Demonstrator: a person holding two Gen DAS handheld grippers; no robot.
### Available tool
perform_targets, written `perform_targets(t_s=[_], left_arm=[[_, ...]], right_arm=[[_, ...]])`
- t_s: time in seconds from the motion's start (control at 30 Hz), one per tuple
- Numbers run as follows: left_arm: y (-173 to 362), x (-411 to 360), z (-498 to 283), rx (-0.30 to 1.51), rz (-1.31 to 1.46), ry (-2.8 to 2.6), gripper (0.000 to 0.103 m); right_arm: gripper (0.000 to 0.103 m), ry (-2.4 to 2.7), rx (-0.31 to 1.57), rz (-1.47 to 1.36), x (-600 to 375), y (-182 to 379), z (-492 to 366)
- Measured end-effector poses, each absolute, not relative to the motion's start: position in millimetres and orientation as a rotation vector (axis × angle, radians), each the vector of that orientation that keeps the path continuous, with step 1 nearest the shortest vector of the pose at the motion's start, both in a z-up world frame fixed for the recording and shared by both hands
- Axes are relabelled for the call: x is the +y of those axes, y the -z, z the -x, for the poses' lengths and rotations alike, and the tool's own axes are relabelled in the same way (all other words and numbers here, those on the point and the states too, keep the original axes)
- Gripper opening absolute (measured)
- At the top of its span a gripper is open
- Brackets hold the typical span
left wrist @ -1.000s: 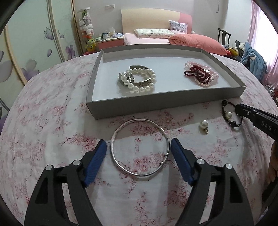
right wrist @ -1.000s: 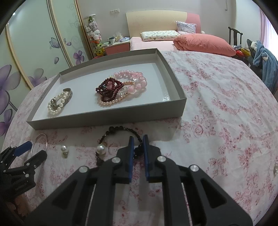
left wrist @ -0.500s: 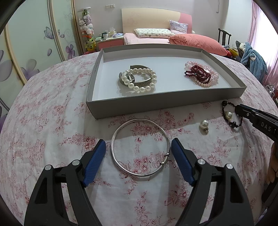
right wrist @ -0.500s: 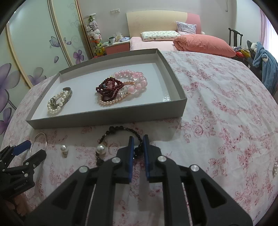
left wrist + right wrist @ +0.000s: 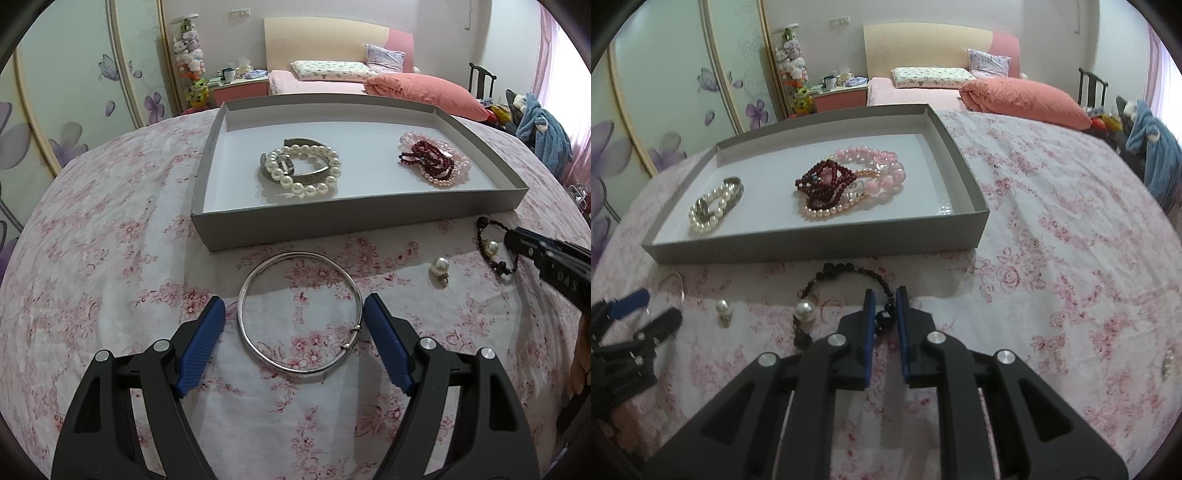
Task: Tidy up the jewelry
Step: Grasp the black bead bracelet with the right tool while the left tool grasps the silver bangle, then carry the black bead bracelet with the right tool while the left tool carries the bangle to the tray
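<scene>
A grey tray (image 5: 354, 221) (image 5: 812, 251) holds a white pearl bracelet with a metal bangle (image 5: 301, 170) (image 5: 713, 206) and a heap of dark red and pink bead bracelets (image 5: 432, 162) (image 5: 846, 181). A silver bangle (image 5: 299, 310) lies on the floral cloth between the pads of my open left gripper (image 5: 295, 325). My right gripper (image 5: 884, 314) (image 5: 517, 240) is shut on a black bead bracelet with a pearl (image 5: 827, 288) (image 5: 491, 247), which lies on the cloth in front of the tray. A loose pearl earring (image 5: 439, 267) (image 5: 723, 308) lies between the two.
The table is covered in a pink floral cloth (image 5: 1052, 240). A small metal piece (image 5: 1167, 360) lies at the far right on the cloth. A bed, a wardrobe and a chair stand behind the table.
Almost nothing has moved. Both grippers hold their places, the left open around the bangle and the right shut on the black bracelet.
</scene>
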State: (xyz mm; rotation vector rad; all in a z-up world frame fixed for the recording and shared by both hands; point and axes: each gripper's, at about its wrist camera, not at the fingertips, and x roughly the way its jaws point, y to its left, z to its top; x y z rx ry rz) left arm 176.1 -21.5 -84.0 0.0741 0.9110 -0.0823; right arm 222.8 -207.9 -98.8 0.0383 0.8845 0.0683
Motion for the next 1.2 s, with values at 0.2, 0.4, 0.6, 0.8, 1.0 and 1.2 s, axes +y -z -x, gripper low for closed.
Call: perform_targets(t_s=[0.2,0.4,0.6,0.8,1.0,1.2], left_arm=[[83,-15,-177,0.905,-0.055,0.054,0.070],[82,-5,-177,0.903,-0.038,0.025,0.069],[75,14,-168,0.868,0.008,-0.013,0.069],[58,26,-153,0.780,0.044,-0.051,0.069],[39,32,-138,0.690,0.077,-0.078,0.069],[16,30,-124,0.575,0.075,-0.097,0.069]], right_arm=[[0.012,-0.066,0.883,-0.045,-210,99,-221],[0.011,-0.091,0.829,-0.085,-215,91,-214],[0.011,-0.173,0.692,-0.115,-213,62,-197],[0.011,-0.248,0.611,-0.118,-200,42,-185],[0.011,-0.282,0.576,-0.120,-190,31,-174],[0.011,-0.294,0.540,-0.131,-189,21,-166]])
